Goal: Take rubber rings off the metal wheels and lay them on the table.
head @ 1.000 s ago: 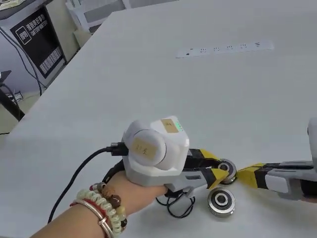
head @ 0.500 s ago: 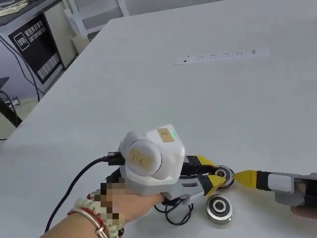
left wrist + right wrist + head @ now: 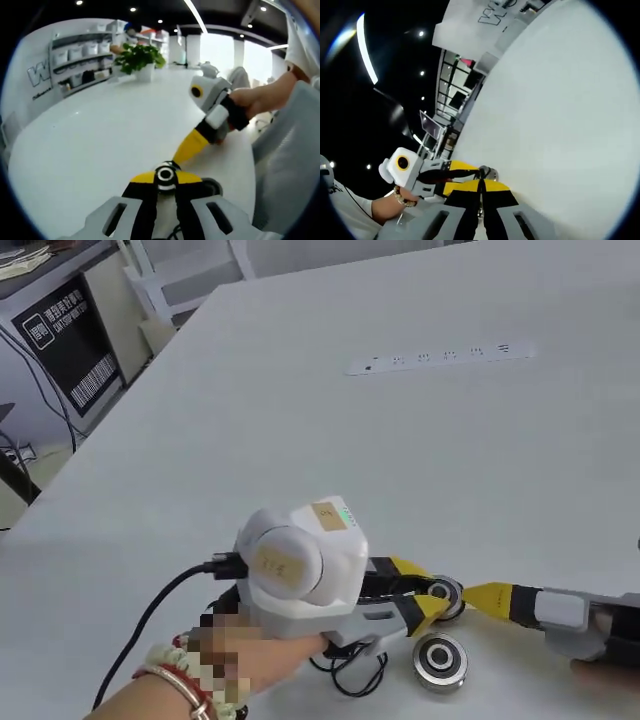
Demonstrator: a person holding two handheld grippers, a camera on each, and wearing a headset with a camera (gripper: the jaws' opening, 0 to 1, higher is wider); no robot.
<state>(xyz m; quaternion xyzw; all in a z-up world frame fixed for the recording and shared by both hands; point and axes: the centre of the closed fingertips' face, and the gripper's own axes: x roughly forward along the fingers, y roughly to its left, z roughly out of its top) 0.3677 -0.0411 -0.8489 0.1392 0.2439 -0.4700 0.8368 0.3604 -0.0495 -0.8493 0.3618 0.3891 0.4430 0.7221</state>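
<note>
My left gripper [image 3: 436,597] is clamped narrowly on a small metal wheel [image 3: 166,176], holding it upright between the yellow tips at the near edge of the white tabletop [image 3: 350,440]. In the left gripper view the wheel's hub faces straight back at me from between the jaws.

My right gripper [image 3: 472,594] comes in from the right with its jaws drawn together to a thin seam. Its yellow point sits right at the wheel's right edge; I cannot tell whether it touches.

A second wheel [image 3: 440,660] lies flat on the tabletop just nearer than the held one. Thin black loops [image 3: 352,664] lie to its left, under my left gripper; whether they are cable or rubber ring I cannot tell.

A white power strip [image 3: 440,355] lies far across the tabletop.
</note>
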